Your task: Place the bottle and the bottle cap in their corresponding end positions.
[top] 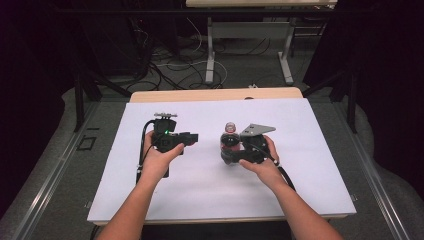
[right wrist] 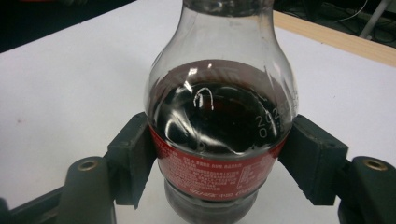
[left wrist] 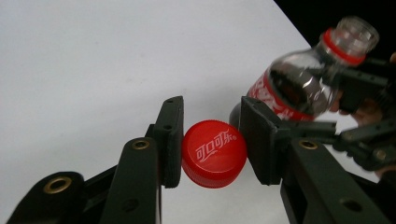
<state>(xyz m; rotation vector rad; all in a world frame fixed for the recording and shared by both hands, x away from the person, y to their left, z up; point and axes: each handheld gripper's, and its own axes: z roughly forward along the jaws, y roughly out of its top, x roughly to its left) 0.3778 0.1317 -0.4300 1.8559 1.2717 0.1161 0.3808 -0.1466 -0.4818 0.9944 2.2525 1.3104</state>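
A dim room lies behind the work: dark drapes at both edges of the high view, a tangle of cables [top: 170, 70] on the grey floor in the upper middle of the frame, and the pale legs of another table [top: 210, 50] beyond. The surface [top: 310, 165] is a white sheet over a wooden top whose bare edge shows along the far side.

Near the centre of the high view the right hand-held gripper [top: 231, 150] pinches the cola bottle [top: 230, 142] around its labelled waist; in the right gripper view the pads press on both sides of the red band, the bottle's mouth open and dark drink reaching to the shoulder. Left of centre, the left hand-held gripper [top: 192, 137] is clamped on the red cap [left wrist: 214, 153], which in the left gripper view sits squarely between the pads with its printed top facing the camera.

The step looks like the cap either coming off or going back on (the frames alone do not settle which). To do it well, the bottle should stay upright and steady so nothing spills from the open neck, and the cap should keep its firm, centred grip, carried level; if it goes back on, it should meet the threads square before any twist
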